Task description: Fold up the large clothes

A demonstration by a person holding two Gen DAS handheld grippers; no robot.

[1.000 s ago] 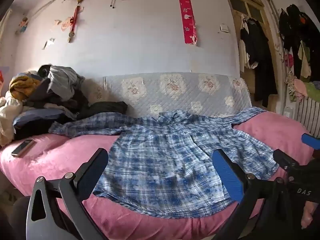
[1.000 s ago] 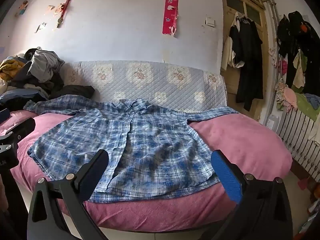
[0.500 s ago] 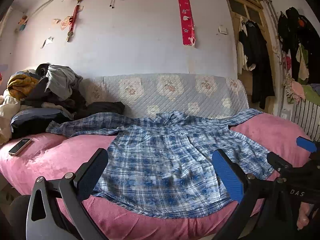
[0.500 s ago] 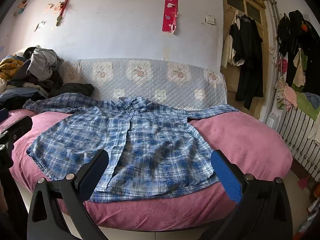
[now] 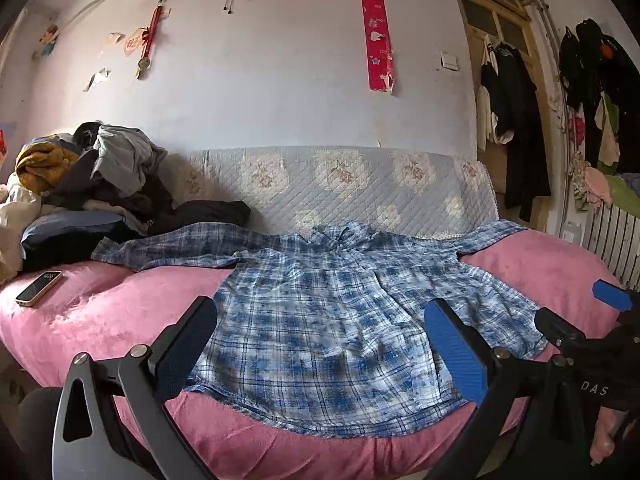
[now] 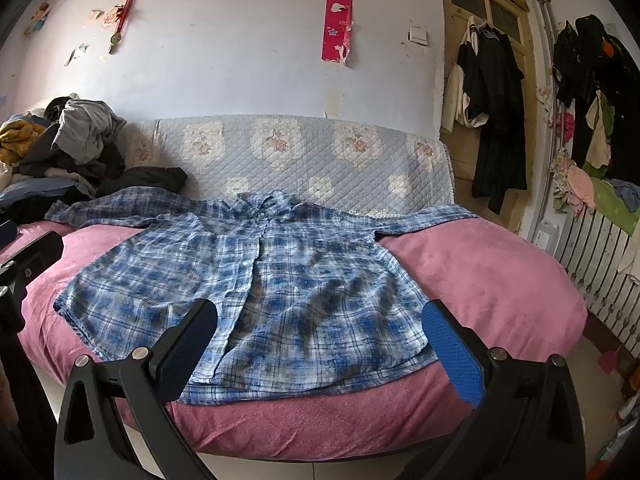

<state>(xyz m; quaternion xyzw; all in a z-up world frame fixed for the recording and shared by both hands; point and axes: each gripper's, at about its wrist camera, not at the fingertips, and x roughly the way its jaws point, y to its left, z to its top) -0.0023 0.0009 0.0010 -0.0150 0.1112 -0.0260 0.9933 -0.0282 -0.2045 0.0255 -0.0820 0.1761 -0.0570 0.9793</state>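
Pink bed (image 5: 120,304): phone (image 5: 39,287) seen left view only, w/ shirt (image 5: 340,312).

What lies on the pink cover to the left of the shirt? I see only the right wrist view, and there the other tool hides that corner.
Observer: A phone lies flat on the pink cover, in front of the clothes pile.
Operator: Does the shirt's sleeve touch it?
Observer: No. The sleeve ends well short of the phone, with bare cover between them.
Operator: And the left hand-held gripper, is it open?
Observer: Yes. The left hand-held gripper has its jaws wide apart and holds nothing. It points at the lower half of the shirt.
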